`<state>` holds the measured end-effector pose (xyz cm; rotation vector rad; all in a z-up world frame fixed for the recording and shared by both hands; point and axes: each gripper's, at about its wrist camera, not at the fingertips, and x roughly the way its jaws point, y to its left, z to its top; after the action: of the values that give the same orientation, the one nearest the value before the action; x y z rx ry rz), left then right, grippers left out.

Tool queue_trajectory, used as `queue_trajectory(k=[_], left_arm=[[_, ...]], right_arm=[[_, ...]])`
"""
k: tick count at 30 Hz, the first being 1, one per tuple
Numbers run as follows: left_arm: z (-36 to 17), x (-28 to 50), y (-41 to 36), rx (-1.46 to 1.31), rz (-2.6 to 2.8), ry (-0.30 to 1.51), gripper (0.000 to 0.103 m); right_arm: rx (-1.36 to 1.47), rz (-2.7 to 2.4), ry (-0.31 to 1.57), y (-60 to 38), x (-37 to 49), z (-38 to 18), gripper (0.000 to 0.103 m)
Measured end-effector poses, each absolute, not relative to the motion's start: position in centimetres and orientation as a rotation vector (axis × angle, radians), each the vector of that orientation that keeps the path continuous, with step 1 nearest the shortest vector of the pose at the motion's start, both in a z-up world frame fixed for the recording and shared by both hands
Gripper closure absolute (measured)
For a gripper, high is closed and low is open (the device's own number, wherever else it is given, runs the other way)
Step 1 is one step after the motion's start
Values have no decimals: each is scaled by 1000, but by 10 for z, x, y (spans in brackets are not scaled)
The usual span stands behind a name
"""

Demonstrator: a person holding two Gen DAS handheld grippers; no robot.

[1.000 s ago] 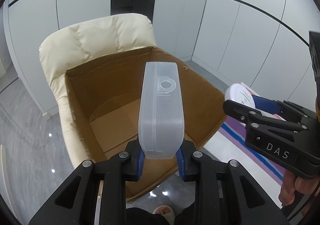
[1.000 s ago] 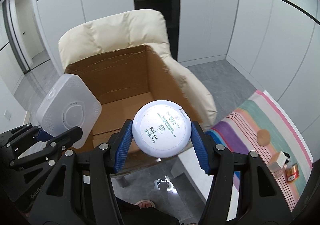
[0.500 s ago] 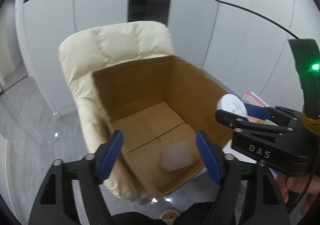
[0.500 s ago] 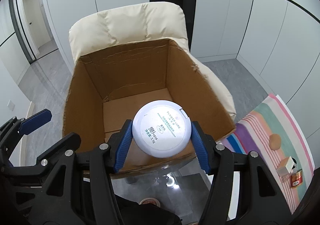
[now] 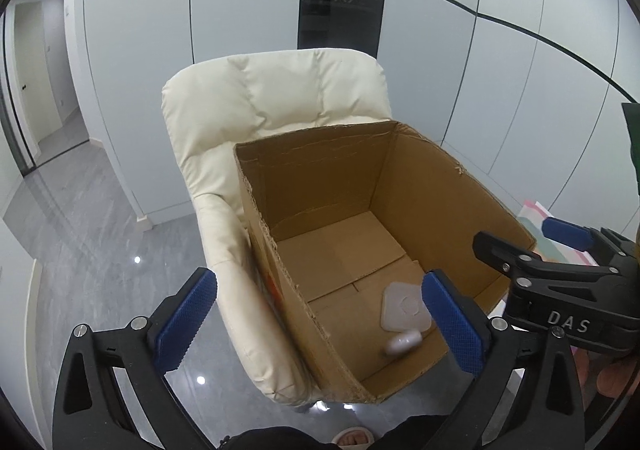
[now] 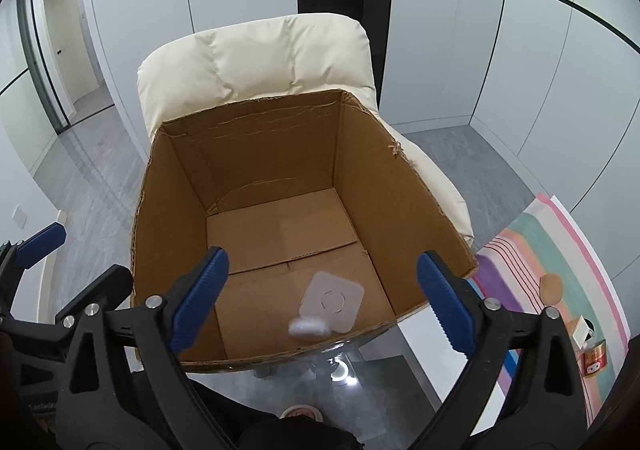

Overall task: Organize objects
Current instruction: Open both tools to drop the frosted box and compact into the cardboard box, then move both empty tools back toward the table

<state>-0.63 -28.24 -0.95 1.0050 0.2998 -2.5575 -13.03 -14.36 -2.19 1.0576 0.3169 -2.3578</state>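
Drop step just done: the left gripper [image 5: 320, 314] and right gripper [image 6: 322, 294] have just been opening, nothing between their jaws; the square white plastic case [image 6: 332, 302] and round white tin [image 6: 308, 327] lie in the brown cardboard box [image 6: 400, 186]; next, probably fetching more items.

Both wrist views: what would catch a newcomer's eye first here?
A big open cardboard box sits on a cream padded chair and fills both views. On its floor, near the front wall, lie a square white case and a blurred white round container. Both the left gripper and the right gripper gape wide, empty.
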Motion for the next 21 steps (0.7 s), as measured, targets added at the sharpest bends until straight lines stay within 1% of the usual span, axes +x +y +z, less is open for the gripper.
queue_trajectory(k=[6,21], left_arm=[[-10,-12,-277,1008,-2549,295,0],[-7,-29,-255,994,-2579,272,0]], right_arm=[[1075,-2373,310,-132,-135,-23,0],[1108,-2417,295,-98,-142,-23,0]])
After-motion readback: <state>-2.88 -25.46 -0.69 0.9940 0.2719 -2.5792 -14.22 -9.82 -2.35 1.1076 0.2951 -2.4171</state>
